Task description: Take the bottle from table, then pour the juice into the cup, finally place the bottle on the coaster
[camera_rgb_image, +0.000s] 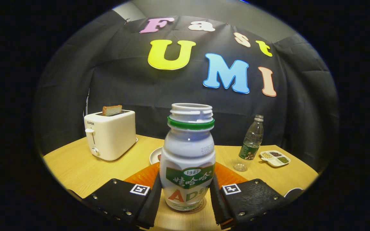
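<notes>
- Wooden surface, round-edged, carrying everything below.
- Cream toaster far off to the left of the fingers, one slice of toast standing up from its slot.
- White bottle, capless, green ring under the open neck, upright between the two fingers, base resting on a round coaster.
- Claw pinching the bottle, one finger against each side of its lower body.
- Orange mat just behind the bottle, under both fingers.
- Clear plastic bottle beyond the right finger, tilted slightly.
- Small divided dish beside it, holding grains.
- White plate partly hidden behind the white bottle.
</notes>
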{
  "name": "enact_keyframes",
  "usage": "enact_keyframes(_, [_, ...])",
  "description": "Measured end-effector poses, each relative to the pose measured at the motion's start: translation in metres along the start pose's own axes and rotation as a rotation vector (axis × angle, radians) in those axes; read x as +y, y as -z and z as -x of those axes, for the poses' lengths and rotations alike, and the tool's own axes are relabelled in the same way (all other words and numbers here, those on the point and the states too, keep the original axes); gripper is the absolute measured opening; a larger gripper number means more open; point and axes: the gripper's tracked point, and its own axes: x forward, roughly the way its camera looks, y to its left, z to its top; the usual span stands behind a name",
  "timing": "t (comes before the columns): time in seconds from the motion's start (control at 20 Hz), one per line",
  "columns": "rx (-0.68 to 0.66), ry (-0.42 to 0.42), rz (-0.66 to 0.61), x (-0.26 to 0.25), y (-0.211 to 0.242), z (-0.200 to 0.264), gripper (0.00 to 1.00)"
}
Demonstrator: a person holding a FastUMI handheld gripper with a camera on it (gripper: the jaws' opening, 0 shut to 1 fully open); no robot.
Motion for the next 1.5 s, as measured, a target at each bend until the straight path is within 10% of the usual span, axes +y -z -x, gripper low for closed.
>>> enact_keyframes(0.65, [0.05,-0.009,-0.023,-0.005,0.023,-0.025,0.69])
enact_keyframes(0.85, [0.059,0.007,-0.041,-0.012,0.025,-0.024,0.89])
enact_keyframes(1.5, [-0.155,0.0,-0.099,-0.024,-0.08,0.028,0.97])
